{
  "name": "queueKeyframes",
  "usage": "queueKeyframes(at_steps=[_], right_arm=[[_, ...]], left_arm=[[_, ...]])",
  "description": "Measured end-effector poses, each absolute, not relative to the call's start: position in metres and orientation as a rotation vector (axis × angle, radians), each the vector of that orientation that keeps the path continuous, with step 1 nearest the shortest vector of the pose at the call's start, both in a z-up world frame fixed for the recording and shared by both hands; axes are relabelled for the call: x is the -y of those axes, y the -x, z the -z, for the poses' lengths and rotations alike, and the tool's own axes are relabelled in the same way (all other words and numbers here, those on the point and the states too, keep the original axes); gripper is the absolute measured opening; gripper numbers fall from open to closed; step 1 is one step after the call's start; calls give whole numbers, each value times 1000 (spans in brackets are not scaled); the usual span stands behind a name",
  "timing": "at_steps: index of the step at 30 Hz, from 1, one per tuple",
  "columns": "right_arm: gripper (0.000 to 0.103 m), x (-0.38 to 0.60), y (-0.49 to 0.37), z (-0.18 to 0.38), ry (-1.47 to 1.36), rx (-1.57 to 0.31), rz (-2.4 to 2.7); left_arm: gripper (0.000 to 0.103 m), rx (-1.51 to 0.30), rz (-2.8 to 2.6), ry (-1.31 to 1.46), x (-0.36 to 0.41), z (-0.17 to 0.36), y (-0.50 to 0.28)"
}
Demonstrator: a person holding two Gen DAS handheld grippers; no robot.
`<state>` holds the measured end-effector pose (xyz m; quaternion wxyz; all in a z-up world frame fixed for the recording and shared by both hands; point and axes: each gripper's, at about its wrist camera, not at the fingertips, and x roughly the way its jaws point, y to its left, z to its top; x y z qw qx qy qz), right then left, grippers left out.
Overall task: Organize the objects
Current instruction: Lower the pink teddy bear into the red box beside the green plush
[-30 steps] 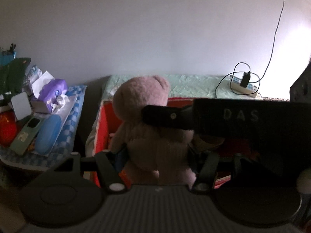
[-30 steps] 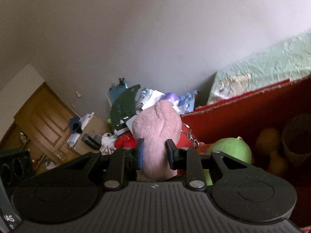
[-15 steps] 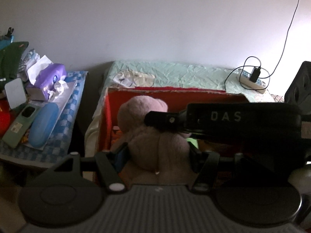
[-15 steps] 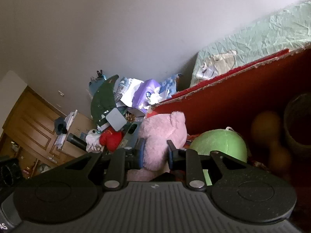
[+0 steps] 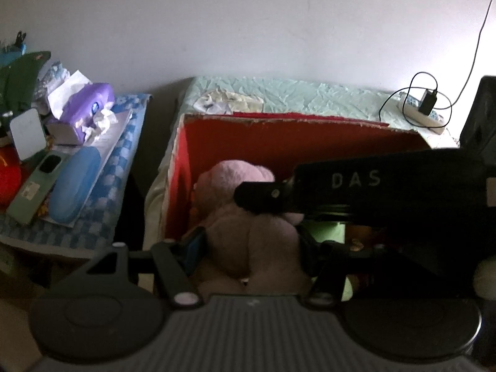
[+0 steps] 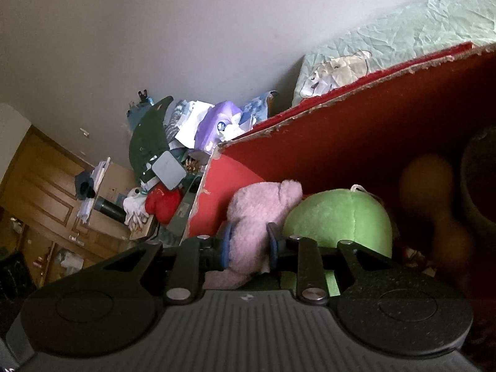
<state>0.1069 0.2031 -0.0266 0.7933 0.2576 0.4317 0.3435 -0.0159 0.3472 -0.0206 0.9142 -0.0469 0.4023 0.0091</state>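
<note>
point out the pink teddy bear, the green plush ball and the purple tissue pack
pink teddy bear [image 5: 248,248]: left wrist view, its back, between the fingers.
green plush ball [image 6: 338,217]: right wrist view, its rounded front.
purple tissue pack [image 5: 90,105]: left wrist view, its top face.

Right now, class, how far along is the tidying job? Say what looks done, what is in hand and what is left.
Done: a green plush ball already lies in the red box. In hand: the pink teddy bear, gripped by the left gripper and the right gripper, whose jaws are opening, is down inside the box. Left: the tissue pack, phone and blue case remain on the side table.
</note>
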Motion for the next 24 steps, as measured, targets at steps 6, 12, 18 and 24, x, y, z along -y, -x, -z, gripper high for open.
queueKeyframes(at_steps=[6, 12, 18, 24], right_arm=[[29, -188, -103, 16, -590, -882, -737], [24, -179, -99, 11, -564, -851, -696], [19, -184, -100, 21, -525, -879, -656], [19, -189, -97, 21, -473, -868, -662]], left_arm=[[59, -835, -39, 43, -342, 24, 15], [60, -859, -56, 31, -339, 25, 11], [63, -878, -75, 36, -338, 25, 10], [70, -888, -92, 36, -336, 25, 9]])
